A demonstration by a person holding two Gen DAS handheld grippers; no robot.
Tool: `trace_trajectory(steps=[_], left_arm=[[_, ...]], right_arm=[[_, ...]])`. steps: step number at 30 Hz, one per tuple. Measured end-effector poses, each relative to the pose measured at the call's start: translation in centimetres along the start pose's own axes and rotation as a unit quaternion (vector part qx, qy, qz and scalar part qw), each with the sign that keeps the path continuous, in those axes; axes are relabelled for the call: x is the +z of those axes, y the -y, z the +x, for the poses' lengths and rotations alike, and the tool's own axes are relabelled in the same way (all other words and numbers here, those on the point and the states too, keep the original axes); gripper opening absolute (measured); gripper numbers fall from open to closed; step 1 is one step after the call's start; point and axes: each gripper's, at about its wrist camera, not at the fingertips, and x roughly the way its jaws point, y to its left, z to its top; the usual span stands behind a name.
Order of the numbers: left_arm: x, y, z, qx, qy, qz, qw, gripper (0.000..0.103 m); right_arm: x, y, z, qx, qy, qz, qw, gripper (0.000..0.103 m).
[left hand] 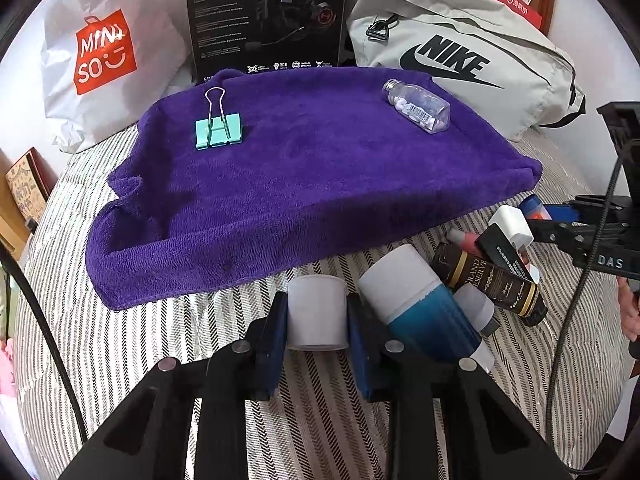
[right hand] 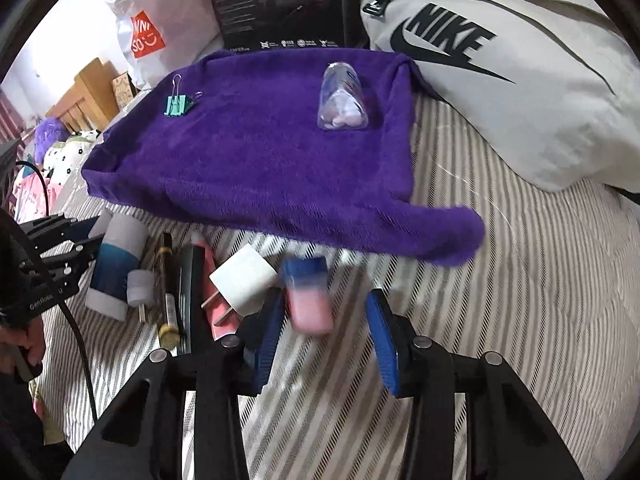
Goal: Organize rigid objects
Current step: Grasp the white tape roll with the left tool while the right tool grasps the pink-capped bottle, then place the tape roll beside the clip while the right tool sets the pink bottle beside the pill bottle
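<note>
My left gripper (left hand: 317,300) is shut on a small white cylinder (left hand: 317,314) low over the striped sheet. My right gripper (right hand: 326,298) is open around a blurred pink bottle with a blue cap (right hand: 309,300). The bottle lies against the left pad and a gap shows at the right pad. A purple towel (left hand: 320,168) carries a teal binder clip (left hand: 218,130) and a clear pill bottle (left hand: 418,108). Piled in front of the towel are a white-and-blue bottle (left hand: 416,300), a brown tube (left hand: 488,280) and a white plug (right hand: 244,280).
Behind the towel stand a white Miniso bag (left hand: 100,52), a black box (left hand: 268,16) and a grey Nike bag (left hand: 460,60). The striped sheet (right hand: 520,300) spreads out right of the pile. A hand (right hand: 24,340) holds the left gripper's handle.
</note>
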Motion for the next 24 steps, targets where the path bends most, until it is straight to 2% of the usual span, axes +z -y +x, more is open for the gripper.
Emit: trace_trajectory(steps=[4, 9, 13, 19, 24], left_arm=[[-0.1, -0.1, 0.0, 0.000, 0.004, -0.003, 1.0000, 0.027], [-0.4, -0.5, -0.5, 0.004, 0.002, -0.011, 0.9999, 0.027], [-0.6, -0.8, -0.5, -0.003, 0.009, -0.018, 0.9998, 0.027], [-0.7, -2.0, -0.8, -0.038, 0.007, -0.054, 0.9978, 0.027], [-0.9, -2.9, -1.8, -0.039, 0.010, -0.072, 0.9966, 0.027]], right_arm=[[0.4, -0.3, 0.3, -0.006, 0.002, -0.013, 1.000, 0.022], [-0.1, -0.2, -0.9, 0.004, -0.001, -0.008, 1.000, 0.022], [-1.2, -0.2, -2.0, -0.008, -0.010, -0.011, 1.000, 0.022], [-2.5, -0.5, -1.4, -0.012, -0.027, -0.007, 1.000, 0.022], [-2.8, -0.5, -1.9, -0.003, -0.021, 0.004, 1.000, 0.022]])
